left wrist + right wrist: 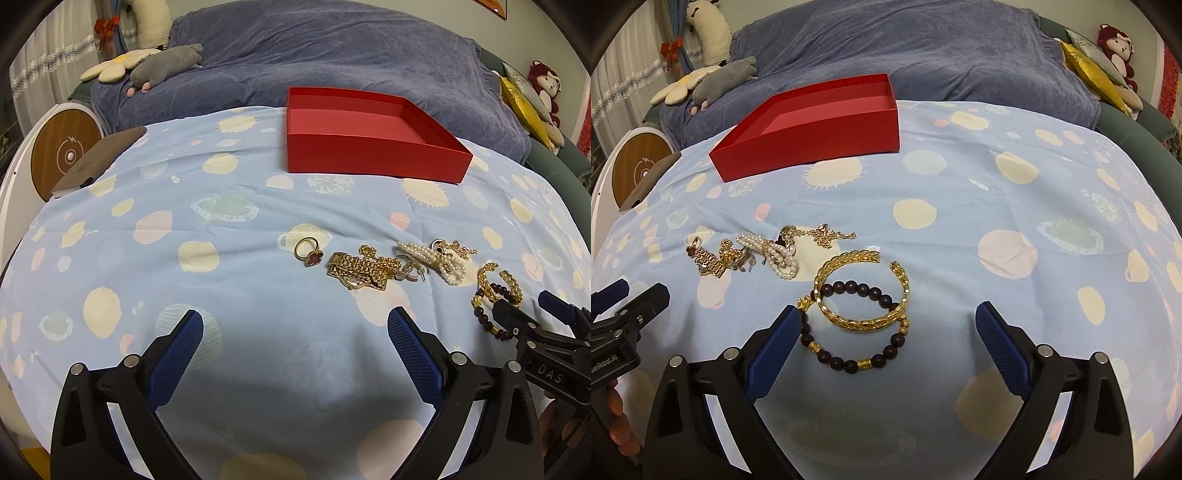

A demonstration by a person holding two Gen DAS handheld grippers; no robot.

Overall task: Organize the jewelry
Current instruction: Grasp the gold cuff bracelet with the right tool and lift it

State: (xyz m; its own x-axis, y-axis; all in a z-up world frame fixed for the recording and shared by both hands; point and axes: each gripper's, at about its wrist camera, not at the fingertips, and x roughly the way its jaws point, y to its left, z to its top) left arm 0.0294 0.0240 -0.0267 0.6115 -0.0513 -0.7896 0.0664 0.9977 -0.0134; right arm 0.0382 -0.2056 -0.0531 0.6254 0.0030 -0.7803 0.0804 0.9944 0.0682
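- Right tongs (886,325) gape wide, gripping nothing, straddling the gold bangle (862,291) lying over the beaded bracelet (849,347) on the counter
- Closing now risks snagging both
- Left tongs (295,332) wide, empty; red box (369,136) far

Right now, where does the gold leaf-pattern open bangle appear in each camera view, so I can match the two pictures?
Left wrist view: the gold leaf-pattern open bangle is at the right, last in the jewelry row, partly behind the right tool.
Right wrist view: the bangle is near the centre, lying over the dark bead bracelet, just ahead of the open tool.
Shared landmark: the red open cardboard box beyond the jewelry.
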